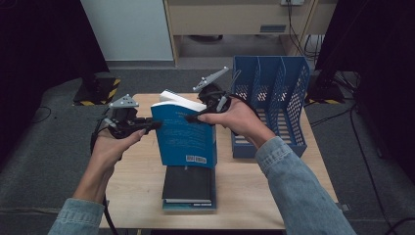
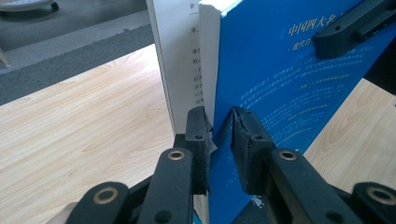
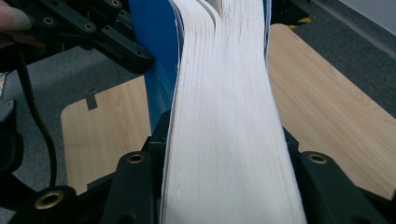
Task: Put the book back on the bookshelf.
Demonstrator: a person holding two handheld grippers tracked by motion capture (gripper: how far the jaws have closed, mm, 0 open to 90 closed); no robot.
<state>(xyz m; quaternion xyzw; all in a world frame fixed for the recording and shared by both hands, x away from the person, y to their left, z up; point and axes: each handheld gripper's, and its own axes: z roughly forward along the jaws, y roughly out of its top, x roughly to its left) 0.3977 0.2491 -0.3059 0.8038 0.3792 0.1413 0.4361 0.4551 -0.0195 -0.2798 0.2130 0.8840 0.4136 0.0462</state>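
Blue book upright between left gripper and right gripper, both clamped on.

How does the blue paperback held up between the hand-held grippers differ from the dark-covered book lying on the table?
The blue paperback book stands upright, lifted over the stack; the dark-covered book lies flat on another book. The blue paperback is clamped on both sides, by the left hand-held gripper and the right hand-held gripper; the dark-covered book is untouched. Its cover is bright blue, the other nearly black. Both are closed.
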